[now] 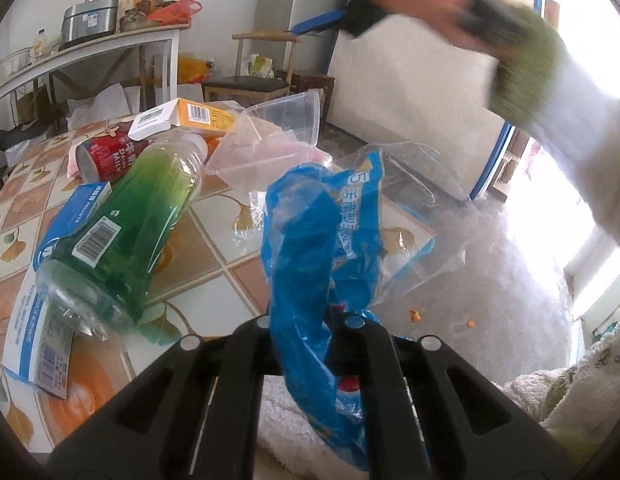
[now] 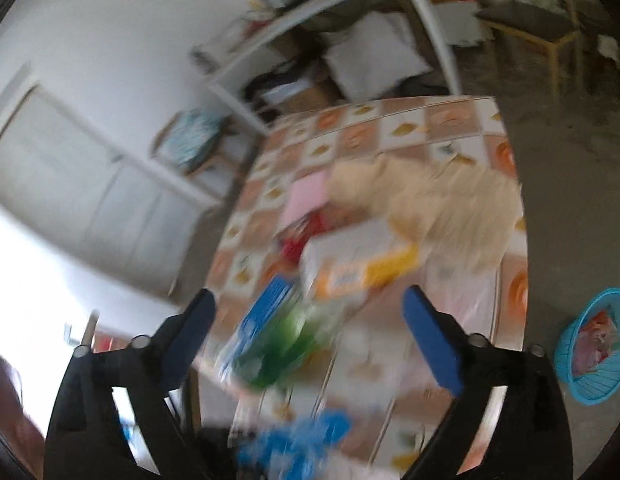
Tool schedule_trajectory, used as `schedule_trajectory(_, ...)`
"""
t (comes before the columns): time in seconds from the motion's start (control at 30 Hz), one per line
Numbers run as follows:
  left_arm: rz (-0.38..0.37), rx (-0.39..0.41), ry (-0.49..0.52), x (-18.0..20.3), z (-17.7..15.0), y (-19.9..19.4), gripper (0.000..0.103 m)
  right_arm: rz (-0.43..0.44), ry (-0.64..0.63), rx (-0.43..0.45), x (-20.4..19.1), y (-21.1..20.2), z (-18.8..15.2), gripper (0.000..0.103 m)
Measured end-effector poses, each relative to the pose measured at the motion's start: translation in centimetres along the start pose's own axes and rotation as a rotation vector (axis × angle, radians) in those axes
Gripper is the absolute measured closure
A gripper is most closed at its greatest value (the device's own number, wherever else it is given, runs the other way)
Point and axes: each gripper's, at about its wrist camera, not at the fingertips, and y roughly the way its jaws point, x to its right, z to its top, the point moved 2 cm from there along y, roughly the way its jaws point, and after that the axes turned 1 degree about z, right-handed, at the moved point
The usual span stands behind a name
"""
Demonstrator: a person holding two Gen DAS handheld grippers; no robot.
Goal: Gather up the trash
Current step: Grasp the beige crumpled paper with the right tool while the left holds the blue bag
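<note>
Blue wrapper (image 1: pixel 322 240) sits clenched in left jaws; only right view, jaws spread, shows basket (image 2: pixel 598 344).

I see a blue wrapper (image 1: pixel 322 240) with white lettering and clear patches. The bottle (image 1: pixel 122 224) is green with a white barcode label. The tablecloth (image 1: pixel 214 240) is chequered orange, tan and white, with yellow leaf prints. One box (image 1: pixel 198 114) is orange and white, another (image 1: pixel 70 216) blue. The can (image 1: pixel 106 156) is red. The basket (image 2: pixel 594 344) is turquoise. My right gripper's pads (image 2: pixel 430 344) are blue.
</note>
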Motion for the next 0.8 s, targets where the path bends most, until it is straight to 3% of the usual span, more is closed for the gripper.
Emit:
schedule_trajectory(0.2,-0.018,0.012,-0.035,-0.9,-0.4,-0.1,0.1,-0.244,0.324,-0.226,7.0,10.7,6.9,0.008)
schedule_trajectory(0.27,-0.037,0.017,-0.039,-1.0,-0.4,-0.2,0.1,-0.331,0.381,-0.253,8.8,12.7,7.5,0.008)
schedule_trajectory(0.4,-0.07,0.038,-0.01,-0.8,-0.4,-0.6,0.1,-0.398,0.492,-0.262,11.7,15.7,8.3,0.008)
schedule_trajectory(0.6,-0.099,0.039,0.003,-0.5,-0.7,-0.5,0.1,-0.377,0.464,-0.241,10.6,17.7,9.1,0.008)
schedule_trajectory(0.8,-0.118,0.041,-0.015,-0.8,-0.8,-0.4,0.1,-0.399,0.359,-0.277,8.5,19.6,9.5,0.008)
